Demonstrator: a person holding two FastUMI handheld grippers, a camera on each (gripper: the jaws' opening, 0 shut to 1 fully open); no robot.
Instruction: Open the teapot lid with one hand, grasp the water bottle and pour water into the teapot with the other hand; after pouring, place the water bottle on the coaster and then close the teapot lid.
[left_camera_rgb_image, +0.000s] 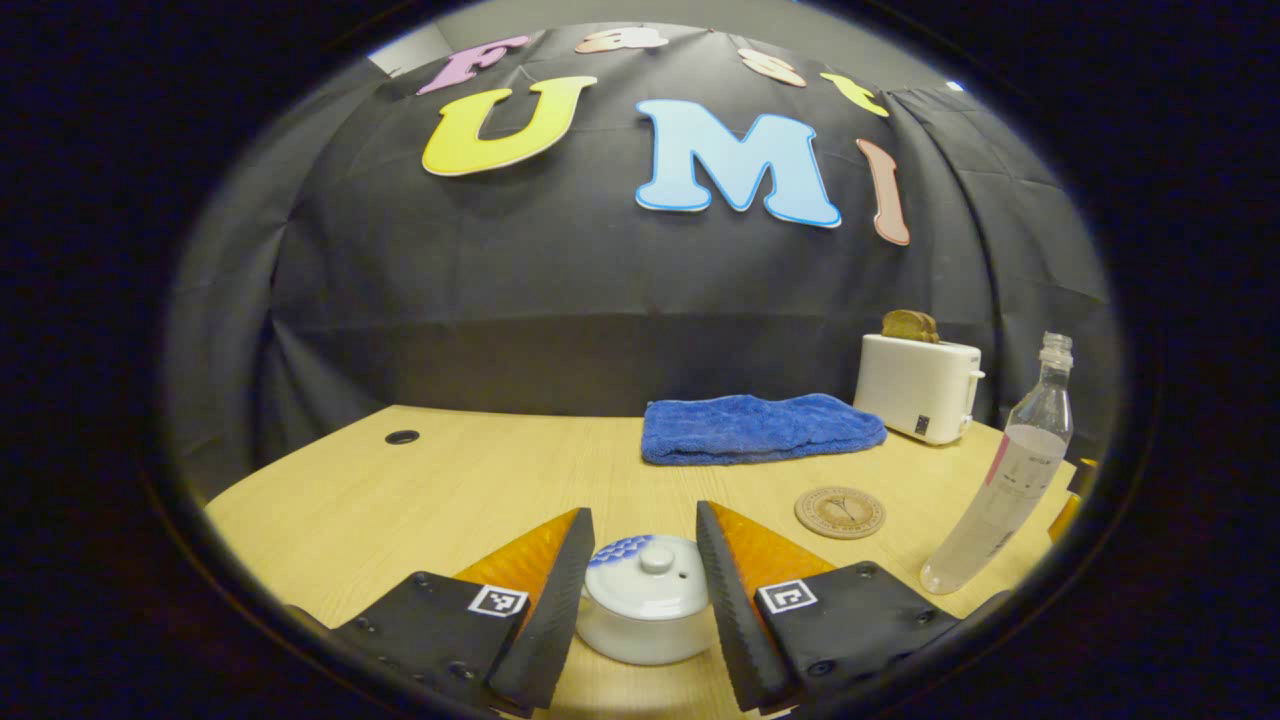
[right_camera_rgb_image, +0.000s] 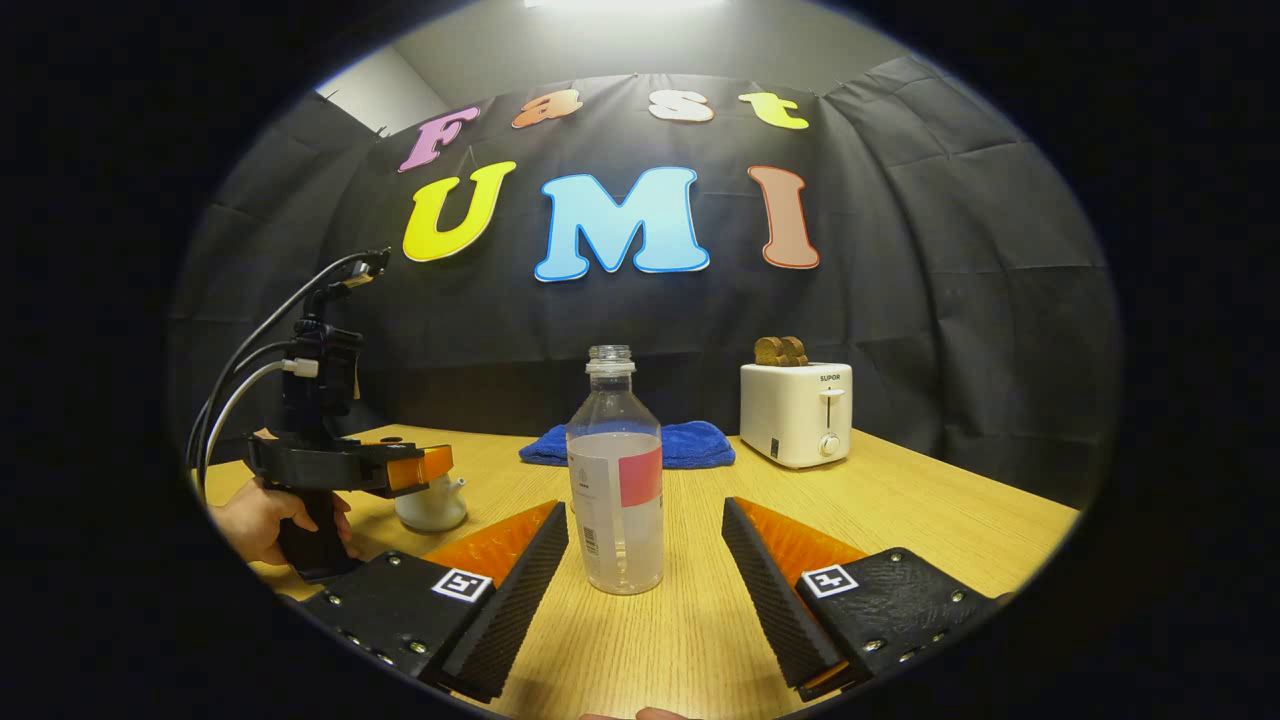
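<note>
Bright overhead light, sharp focus, soft shadows, strong fisheye bending at edges

Left gripper (left_camera_rgb_image: 645, 590): two wedge-shaped fingers w/ ribbed inner faces, each on a flat textured base plate w/ small round screws and a square black-and-white marker tag. Right gripper (right_camera_rgb_image: 645, 590): same build, same tags, screws along plate edges. In the right gripper view the left gripper's body shows side-on: dark pistol-type handle, upright mount on top, black & white cables looping off it.
</note>
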